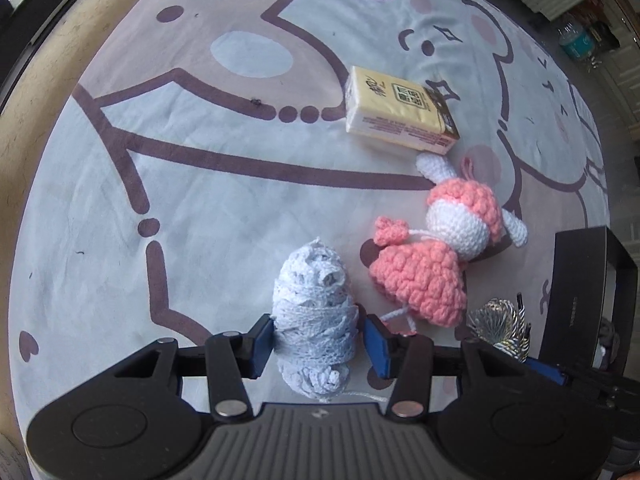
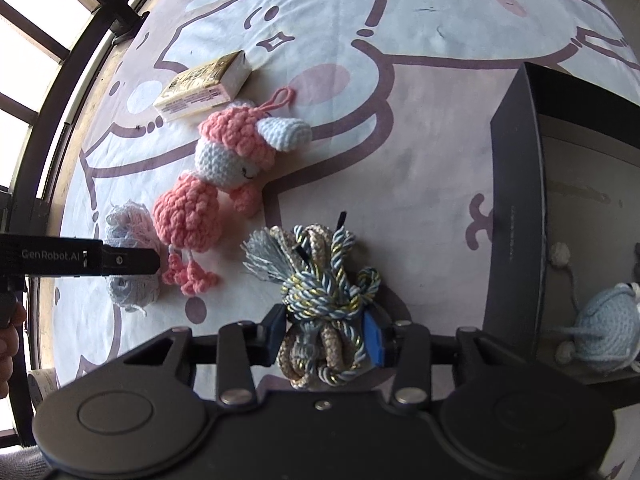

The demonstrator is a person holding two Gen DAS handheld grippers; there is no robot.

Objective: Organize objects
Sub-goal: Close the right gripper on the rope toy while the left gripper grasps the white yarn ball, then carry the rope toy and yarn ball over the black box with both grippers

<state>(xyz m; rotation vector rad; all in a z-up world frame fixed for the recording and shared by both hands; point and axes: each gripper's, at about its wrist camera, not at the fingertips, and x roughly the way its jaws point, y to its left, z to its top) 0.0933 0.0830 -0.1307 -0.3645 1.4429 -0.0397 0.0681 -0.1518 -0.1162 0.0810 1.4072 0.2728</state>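
My left gripper (image 1: pixel 318 340) has its jaws around a pale blue lace bundle (image 1: pixel 314 312) lying on the cartoon-print cloth (image 1: pixel 200 200); the left pad touches it, the right pad stands a little off. My right gripper (image 2: pixel 326 330) is closed on a bundle of blue, gold and beige twisted cord (image 2: pixel 324 300) resting on the cloth. A pink and white crochet doll (image 1: pixel 436 248) lies between the two bundles; it also shows in the right wrist view (image 2: pixel 216 184). A yellow tissue pack (image 1: pixel 400 114) lies beyond the doll.
A black open box (image 2: pixel 516 208) stands at the right, holding a pale blue crochet toy (image 2: pixel 608 332). The left gripper (image 2: pixel 132 260) reaches in from the left of the right wrist view. The table's tan edge (image 1: pixel 36 92) and a window frame (image 2: pixel 48 80) are at the left.
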